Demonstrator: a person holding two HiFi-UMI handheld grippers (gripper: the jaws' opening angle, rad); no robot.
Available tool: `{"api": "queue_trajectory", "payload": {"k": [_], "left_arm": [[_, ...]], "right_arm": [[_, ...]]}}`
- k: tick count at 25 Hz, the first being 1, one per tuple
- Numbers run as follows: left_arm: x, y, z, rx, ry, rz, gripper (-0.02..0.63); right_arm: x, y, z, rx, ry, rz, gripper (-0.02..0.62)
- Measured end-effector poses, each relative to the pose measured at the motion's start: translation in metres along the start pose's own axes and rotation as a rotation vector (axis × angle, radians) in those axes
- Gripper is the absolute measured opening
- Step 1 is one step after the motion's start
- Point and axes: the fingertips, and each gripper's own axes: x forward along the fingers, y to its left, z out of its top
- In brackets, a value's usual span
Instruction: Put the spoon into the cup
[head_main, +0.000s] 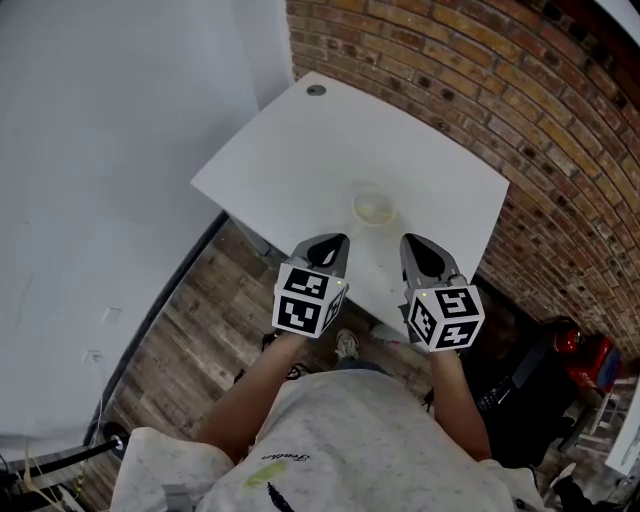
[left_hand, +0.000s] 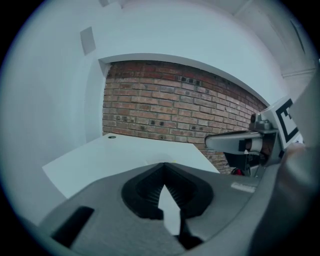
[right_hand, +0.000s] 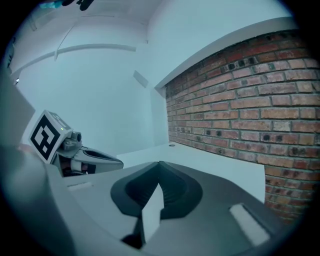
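Note:
A clear plastic cup (head_main: 372, 208) stands on the white table (head_main: 300, 150), near its front edge. No spoon shows in any view; something pale yellowish lies in the cup, too small to tell. My left gripper (head_main: 337, 241) hovers just short of the cup, to its left, jaws closed tip to tip and empty. My right gripper (head_main: 411, 241) hangs at the cup's right, also shut and empty. In the left gripper view the left gripper (left_hand: 164, 165) hides the cup behind its closed tips. The right gripper view has the right gripper (right_hand: 160, 164) pointing over the table.
A brick wall (head_main: 480, 90) runs along the table's far and right sides, a white wall (head_main: 100, 150) on the left. A grey cable grommet (head_main: 316, 90) sits at the table's far corner. Wooden floor (head_main: 190, 320) lies below; red and black gear (head_main: 575, 345) at right.

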Motion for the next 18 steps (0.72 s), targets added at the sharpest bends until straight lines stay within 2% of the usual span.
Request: {"api": "queue_trajectory", "payload": {"k": [18], "left_arm": [[-0.011,-0.007,0.005,0.022,-0.025,-0.053,-0.008]], "right_arm": [[-0.019,0.013,-0.001,0.012,-0.005,-0.042,0.011]]}}
